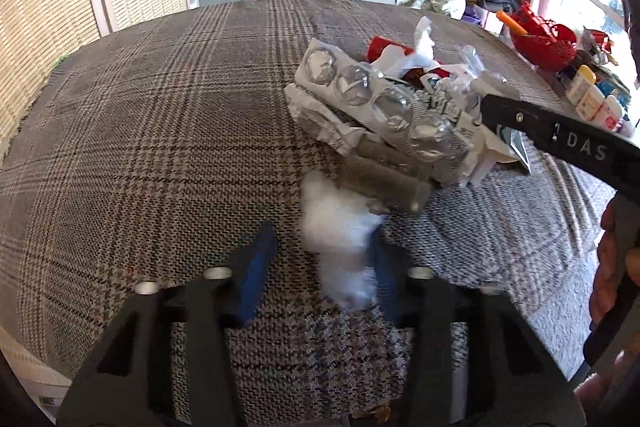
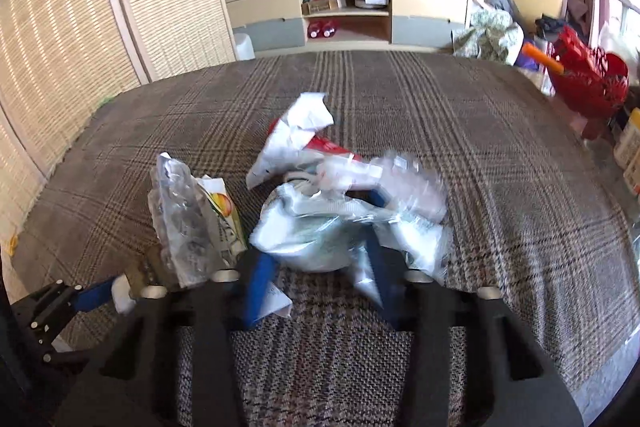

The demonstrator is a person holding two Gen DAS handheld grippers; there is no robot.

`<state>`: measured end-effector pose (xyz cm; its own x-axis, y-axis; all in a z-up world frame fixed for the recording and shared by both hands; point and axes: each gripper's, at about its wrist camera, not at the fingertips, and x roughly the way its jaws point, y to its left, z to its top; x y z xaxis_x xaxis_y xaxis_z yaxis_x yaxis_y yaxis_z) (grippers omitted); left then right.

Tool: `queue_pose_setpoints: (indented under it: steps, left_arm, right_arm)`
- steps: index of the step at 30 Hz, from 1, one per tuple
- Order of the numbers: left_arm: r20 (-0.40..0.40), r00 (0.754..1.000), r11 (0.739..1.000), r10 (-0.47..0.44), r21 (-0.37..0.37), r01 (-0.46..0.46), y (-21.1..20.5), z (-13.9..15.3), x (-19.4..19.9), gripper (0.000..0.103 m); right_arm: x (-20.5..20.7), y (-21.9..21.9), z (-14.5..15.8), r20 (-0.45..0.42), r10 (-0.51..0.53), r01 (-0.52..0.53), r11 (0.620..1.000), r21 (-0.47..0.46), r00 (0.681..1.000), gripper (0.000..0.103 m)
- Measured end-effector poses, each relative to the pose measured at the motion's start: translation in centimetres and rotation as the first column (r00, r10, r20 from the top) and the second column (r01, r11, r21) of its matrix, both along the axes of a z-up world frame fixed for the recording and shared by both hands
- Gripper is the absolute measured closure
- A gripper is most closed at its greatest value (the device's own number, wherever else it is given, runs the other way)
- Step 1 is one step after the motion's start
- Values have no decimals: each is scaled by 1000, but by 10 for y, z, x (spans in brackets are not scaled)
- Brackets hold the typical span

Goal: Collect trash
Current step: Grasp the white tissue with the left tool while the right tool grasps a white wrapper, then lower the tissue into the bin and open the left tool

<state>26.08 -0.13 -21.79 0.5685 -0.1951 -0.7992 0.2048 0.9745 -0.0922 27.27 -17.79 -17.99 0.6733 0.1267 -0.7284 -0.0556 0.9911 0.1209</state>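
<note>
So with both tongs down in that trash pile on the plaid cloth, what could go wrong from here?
1. The left tongs have only the white wad beside one finger, with a gap on the other side; it may slip out.
2. The grey tube lies against the wad and could roll off.
3. The right tongs reach into crinkled clear plastic; loose wrappers may drop when lifted.

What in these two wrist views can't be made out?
- White wad, left wrist view: motion-blurred; material and grip unclear.
- Clear plastic bag, right wrist view: blurred, covering the right gripper's fingertips.
- Blister pack print, left wrist view: too small.
</note>
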Motion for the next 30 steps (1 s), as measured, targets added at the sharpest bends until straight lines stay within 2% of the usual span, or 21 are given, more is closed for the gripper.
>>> queue_pose_setpoints:
  steps: [8,9,10,21,30]
  left_arm:
    - [19,1000,1000,-15,18,14,-2,12,-19,81]
    - [19,1000,1000,-17,19,16,-1,13,-22,81]
    - [20,1000,1000,-17,21,17,0,14,-26,82]
    - [56,998,999,-29,17,28,0,32,-80,83]
    - [92,995,998,-50,-21,52,-11,56,-135,83]
  right_arm:
    - [-27,-14,16,21,6,-7,999,43,1000,76]
    - [-34,-17,19,24,5,-6,999,46,1000,78]
    - [-37,-18,20,26,4,-6,999,47,1000,86]
    - [-86,-31,34,27,10,-12,996,86,1000,88]
    - [-140,-38,51,45,48,-55,983,177,998,88]
